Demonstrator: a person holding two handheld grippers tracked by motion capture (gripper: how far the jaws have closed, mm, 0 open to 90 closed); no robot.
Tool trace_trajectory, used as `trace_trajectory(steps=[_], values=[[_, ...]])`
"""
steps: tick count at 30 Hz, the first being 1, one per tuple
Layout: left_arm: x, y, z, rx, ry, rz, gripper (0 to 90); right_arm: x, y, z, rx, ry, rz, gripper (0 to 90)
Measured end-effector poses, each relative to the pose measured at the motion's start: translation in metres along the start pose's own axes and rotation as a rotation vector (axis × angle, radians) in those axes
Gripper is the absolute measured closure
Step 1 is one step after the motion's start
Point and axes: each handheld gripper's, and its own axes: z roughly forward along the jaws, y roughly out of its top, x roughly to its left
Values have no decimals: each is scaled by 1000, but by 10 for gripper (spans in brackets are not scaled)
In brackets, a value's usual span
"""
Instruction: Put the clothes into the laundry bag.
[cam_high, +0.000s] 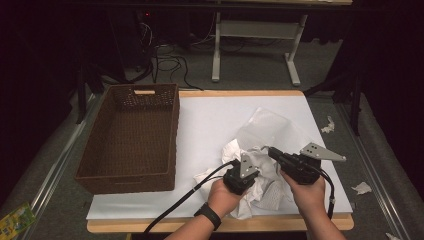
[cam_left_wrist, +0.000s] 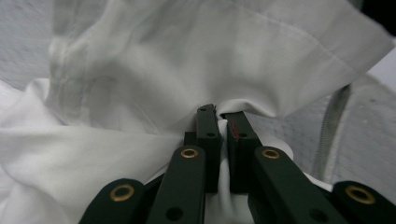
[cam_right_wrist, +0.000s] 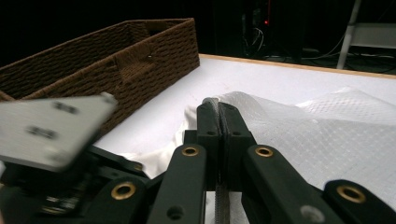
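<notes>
A crumpled white garment lies on the white table top, near the front and right of centre. Part of it is smooth cloth, part is quilted mesh. My left gripper is at its near left side, shut on a pinched fold of the smooth cloth. My right gripper reaches in from the right and is shut on a grey-trimmed edge of the mesh cloth. The two grippers sit close together over the garment, each held by a hand.
A brown wicker basket with nothing in it stands along the table's left side. Bare white table top stretches behind the garment. Paper scraps lie on the floor at right, and a desk frame stands beyond.
</notes>
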Motion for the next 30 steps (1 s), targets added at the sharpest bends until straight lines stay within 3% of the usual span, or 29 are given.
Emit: trace_trajectory(steps=[2,5,7,11,15,17,20,23,27,30], values=[[0,1,6,26,4,-10,854,1,0,0,0,2,2,892],[3,1,10,23,2,-50,844,3,0,0,-2,10,-4,892],[4,0,8,-11,-14,-56,804,4,0,0,0,10,-4,892],[5,-4,-7,-154,-55,-85,634,3,0,-1,-3,9,-5,892],[7,-8,-26,-238,-59,-103,475,1,-1,-1,-3,5,-3,892],[9,-10,-36,-257,-60,-112,435,1,-1,-1,-2,4,-1,892],[11,-12,-46,-285,-37,-107,379,1,-1,-1,-1,-1,-3,892],[20,-10,-54,-315,11,-118,337,1,-1,-1,-1,3,-5,892],[35,1,-55,-349,41,-143,332,2,-1,0,0,2,-5,892],[40,12,-49,-352,40,-137,331,2,-1,0,2,2,-4,892]])
